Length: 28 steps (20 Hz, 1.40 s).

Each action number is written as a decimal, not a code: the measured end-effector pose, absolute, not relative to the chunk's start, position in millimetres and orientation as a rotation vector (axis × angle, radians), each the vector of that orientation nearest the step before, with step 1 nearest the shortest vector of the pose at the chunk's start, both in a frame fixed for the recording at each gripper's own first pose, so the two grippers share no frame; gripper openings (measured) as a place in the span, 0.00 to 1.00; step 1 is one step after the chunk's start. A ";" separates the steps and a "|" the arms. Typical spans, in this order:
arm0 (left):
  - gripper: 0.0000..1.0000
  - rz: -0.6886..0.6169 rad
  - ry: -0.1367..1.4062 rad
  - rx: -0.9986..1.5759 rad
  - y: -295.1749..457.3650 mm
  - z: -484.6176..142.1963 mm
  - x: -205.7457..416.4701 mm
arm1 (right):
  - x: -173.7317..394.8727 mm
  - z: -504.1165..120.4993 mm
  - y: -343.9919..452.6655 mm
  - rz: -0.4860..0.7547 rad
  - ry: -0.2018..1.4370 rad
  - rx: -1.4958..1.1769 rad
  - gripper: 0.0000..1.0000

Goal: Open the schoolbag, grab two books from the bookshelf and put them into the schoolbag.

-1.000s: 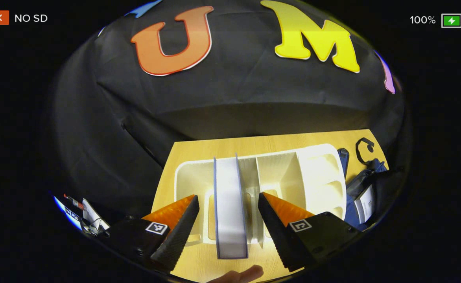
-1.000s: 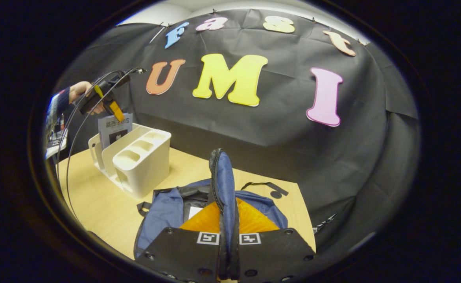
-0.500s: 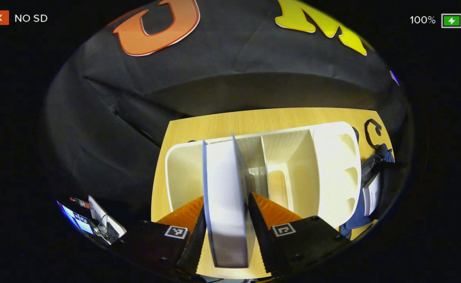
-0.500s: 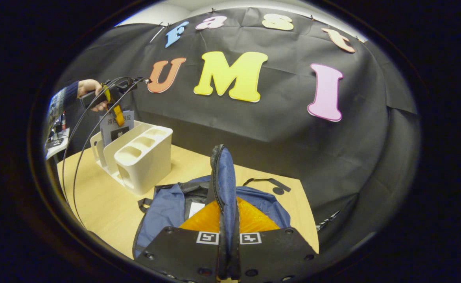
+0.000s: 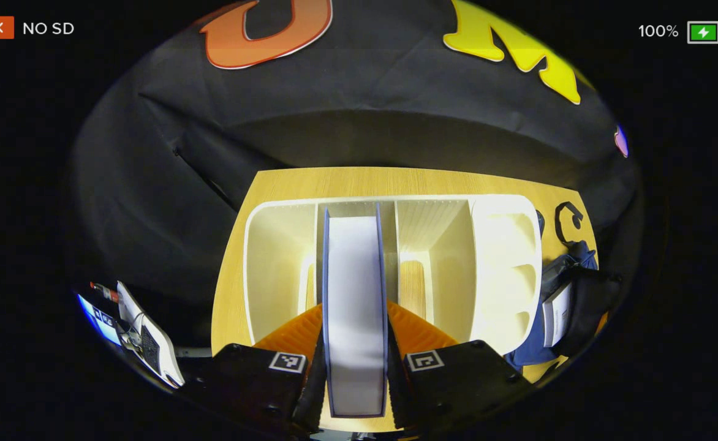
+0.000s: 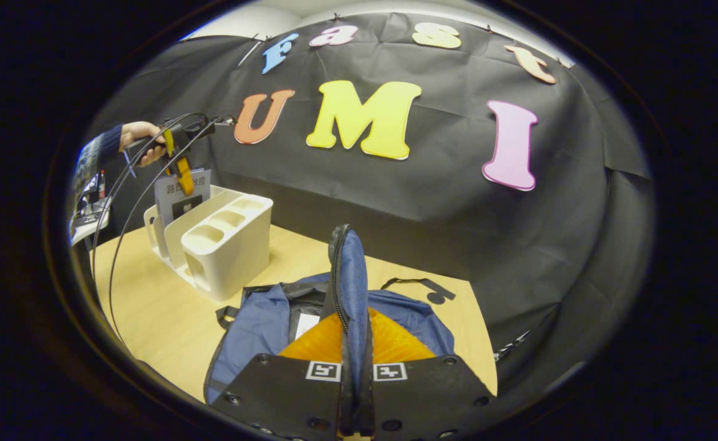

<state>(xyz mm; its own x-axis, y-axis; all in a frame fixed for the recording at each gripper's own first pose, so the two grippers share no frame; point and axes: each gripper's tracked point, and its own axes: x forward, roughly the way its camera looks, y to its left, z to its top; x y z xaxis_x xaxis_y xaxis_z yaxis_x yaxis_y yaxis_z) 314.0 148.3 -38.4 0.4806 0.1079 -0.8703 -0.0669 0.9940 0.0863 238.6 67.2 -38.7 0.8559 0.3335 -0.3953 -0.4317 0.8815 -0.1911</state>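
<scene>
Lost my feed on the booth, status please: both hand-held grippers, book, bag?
Left hand-held gripper shut on book, upright in bookshelf. Right hand-held gripper shut on schoolbag flap, bag open. Nothing blocking.

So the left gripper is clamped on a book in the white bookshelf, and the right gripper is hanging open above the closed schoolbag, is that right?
Not quite. In the right gripper view the right gripper is shut on the schoolbag flap, holding it up. The left gripper is indeed clamped on the book in the white bookshelf.

A recording booth: black cloth wall [image 6: 432,184] behind wooden table [image 6: 163,318].
</scene>
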 end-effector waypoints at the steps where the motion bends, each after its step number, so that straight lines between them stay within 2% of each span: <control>1: 0.45 0.095 1.054 0.046 146.6 -36.2 309.2 | 238.4 -38.9 67.0 0.407 0.363 -0.274 0.04; 3: 0.44 0.076 1.031 0.066 145.4 -32.2 296.9 | 238.0 -40.3 68.4 0.408 0.366 -0.277 0.07; 4: 0.44 0.084 1.020 0.075 148.2 -30.3 291.2 | 238.6 -40.5 67.9 0.404 0.369 -0.275 0.04; 6: 0.43 0.108 1.009 0.087 154.8 -25.3 276.3 | 238.9 -41.6 72.0 0.409 0.375 -0.276 0.05; 12: 0.43 0.143 0.978 -0.056 156.3 -21.6 225.2 | 238.8 -51.0 78.2 0.410 0.403 -0.259 0.04; 13: 0.43 0.141 0.977 -0.066 158.0 -22.5 213.1 | 238.2 -53.8 79.1 0.410 0.409 -0.261 0.07; 14: 0.43 0.138 0.970 -0.089 158.2 -22.2 201.8 | 238.0 -54.0 79.2 0.407 0.413 -0.263 0.05; 20: 0.43 0.030 0.933 -0.278 137.3 -26.8 132.6 | 237.6 -58.9 80.8 0.398 0.434 -0.241 0.05; 21: 0.47 0.017 0.928 -0.302 138.8 -29.8 117.4 | 238.0 -59.2 82.8 0.400 0.441 -0.235 0.05; 22: 0.43 0.012 0.914 -0.333 140.4 -30.4 109.1 | 238.7 -60.5 83.3 0.397 0.448 -0.238 0.05; 28: 0.43 -0.016 0.864 -0.569 142.0 -35.1 67.0 | 241.5 -65.3 84.4 0.370 0.482 -0.253 0.05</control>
<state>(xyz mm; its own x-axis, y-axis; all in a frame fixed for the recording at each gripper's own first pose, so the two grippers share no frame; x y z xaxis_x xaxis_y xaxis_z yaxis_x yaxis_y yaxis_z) 67.0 142.0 -35.1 0.6588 -0.2376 -0.7138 -0.2114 0.8522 -0.4787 241.5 84.4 -65.3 0.8218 0.2854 -0.4931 -0.4031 0.9029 -0.1492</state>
